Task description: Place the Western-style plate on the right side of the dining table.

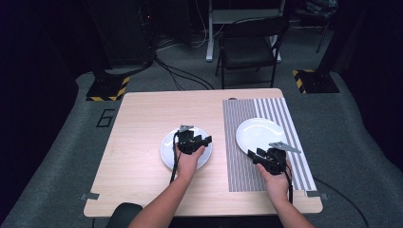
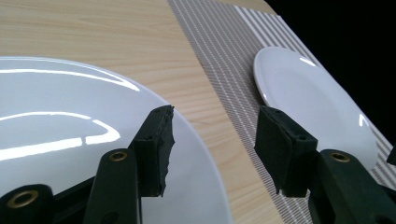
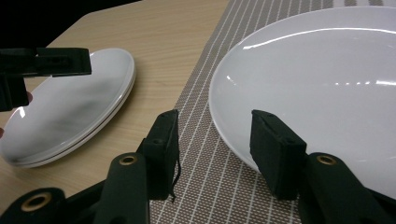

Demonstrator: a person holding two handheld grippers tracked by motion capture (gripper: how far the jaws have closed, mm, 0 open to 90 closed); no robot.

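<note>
While fingers (image 2: pixel 159 149) stand apart, left plate (image 2: pixel 56 121) beneath them, right plate's (image 3: pixel 327 84) rim between right fingers (image 3: pixel 275 149), unclamped.

Two glossy white plates lie flat and well apart on the worktop: a stack of plates (image 1: pixel 167 153) on bare light wood at centre, and a single plate (image 1: pixel 256 132) on the striped brown placemat (image 1: pixel 237 142) to its right.

A black folding chair (image 1: pixel 249 47) stands beyond the wooden table (image 1: pixel 142 123), with black-and-yellow floor plates (image 1: pixel 108 89) nearby.
</note>
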